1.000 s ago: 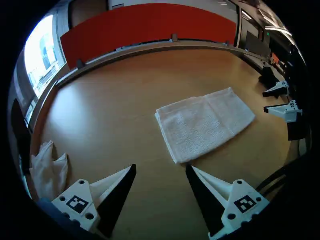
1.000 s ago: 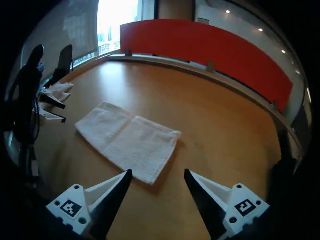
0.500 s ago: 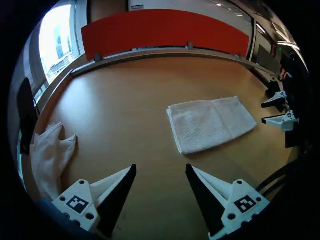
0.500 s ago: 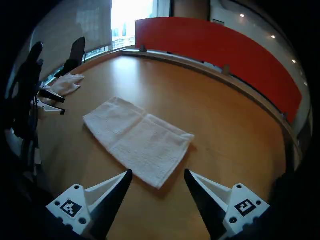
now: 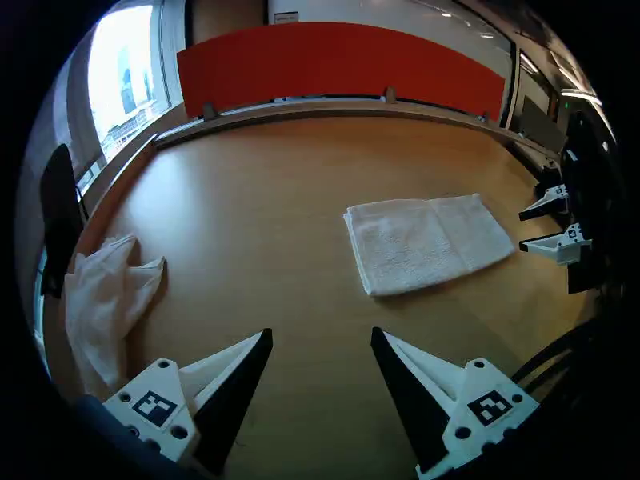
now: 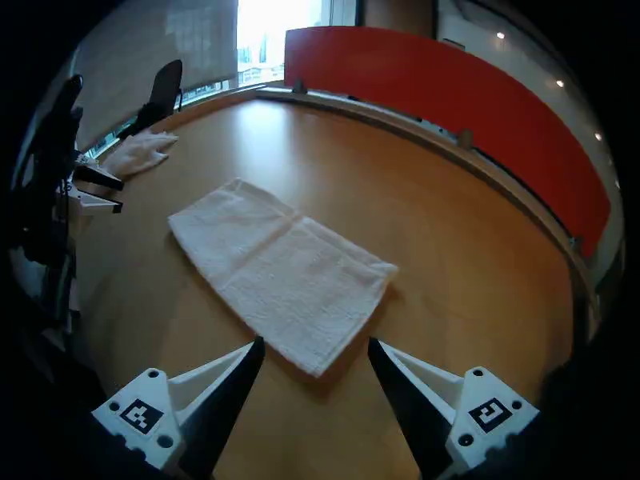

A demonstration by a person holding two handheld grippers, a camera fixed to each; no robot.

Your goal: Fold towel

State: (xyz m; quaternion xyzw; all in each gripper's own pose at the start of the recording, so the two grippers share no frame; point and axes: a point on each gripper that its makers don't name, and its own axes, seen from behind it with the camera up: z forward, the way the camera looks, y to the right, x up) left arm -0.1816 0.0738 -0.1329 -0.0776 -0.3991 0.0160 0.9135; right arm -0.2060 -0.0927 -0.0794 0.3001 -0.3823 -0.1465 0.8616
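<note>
We look over a wide wooden table [image 5: 240, 208], closed at its far side by a red partition [image 5: 336, 64], with a bright window [image 5: 120, 80] beside it. The folded white towel [image 5: 428, 244] lies flat near the middle. In the left gripper view the left gripper [image 5: 321, 330] stands open and empty over bare wood, and a crumpled white cloth [image 5: 108, 296] lies at the table edge. In the right gripper view the right gripper [image 6: 314, 342] has its fingers apart too, holding nothing, with a corner of the towel just ahead of them.
</note>
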